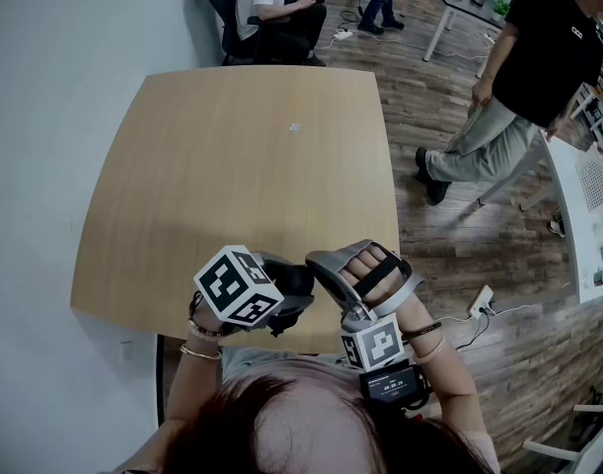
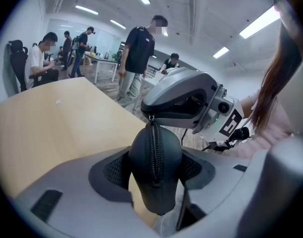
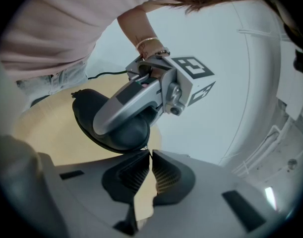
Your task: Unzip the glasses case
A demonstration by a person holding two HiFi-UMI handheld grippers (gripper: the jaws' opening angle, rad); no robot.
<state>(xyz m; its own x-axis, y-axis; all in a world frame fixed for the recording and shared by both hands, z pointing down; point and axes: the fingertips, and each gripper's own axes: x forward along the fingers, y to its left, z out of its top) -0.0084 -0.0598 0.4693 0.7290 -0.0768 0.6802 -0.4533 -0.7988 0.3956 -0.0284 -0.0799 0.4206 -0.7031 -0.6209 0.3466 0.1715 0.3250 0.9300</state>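
With the left gripper [image 2: 155, 168], clamped the glasses case [image 2: 156, 187] by its sides, up in the air over the near edge of the table [image 1: 232, 196], zipper [image 2: 153, 150] turned toward that gripper's camera. With the right gripper [image 3: 150, 155], pinched shut at the zipper pull [image 2: 151, 117] on the case's top end. Best drawn steadily along the seam, probably, keeping the left squeeze firm and the track unbent. Could not make out the tab itself between the pinched tips, nor the case's far side.
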